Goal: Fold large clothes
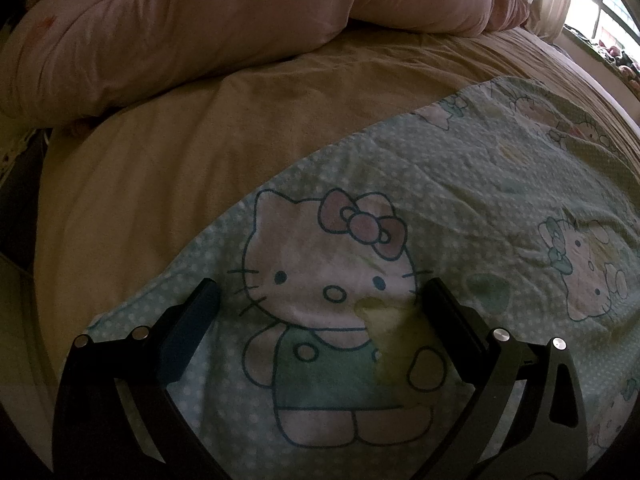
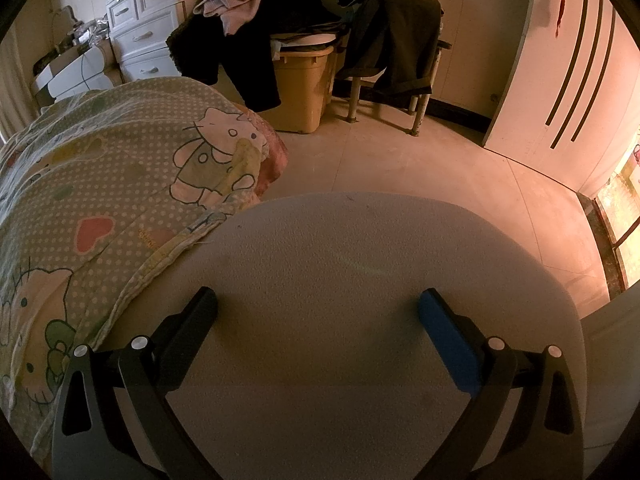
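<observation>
A pale green dotted cloth with cartoon cat prints [image 1: 440, 184] lies spread flat on the tan bed [image 1: 168, 152]. My left gripper [image 1: 320, 294] hovers just over its near corner, open, with the big cat print between the fingers and nothing held. In the right wrist view the same cloth [image 2: 92, 184] drapes over the bed's end at the left, its hemmed edge running along a grey padded surface [image 2: 360, 260]. My right gripper [image 2: 318, 300] stands open above that grey surface, to the right of the cloth's edge, empty.
A bulky pink quilt [image 1: 192, 28] is heaped across the far side of the bed, with a bright window [image 1: 600, 0] at the far right. Beyond the bed's end are a tan bin [image 2: 302, 88], dark clothes over a stool [image 2: 396, 40], white drawers [image 2: 144, 32], and a bare tiled floor [image 2: 420, 160].
</observation>
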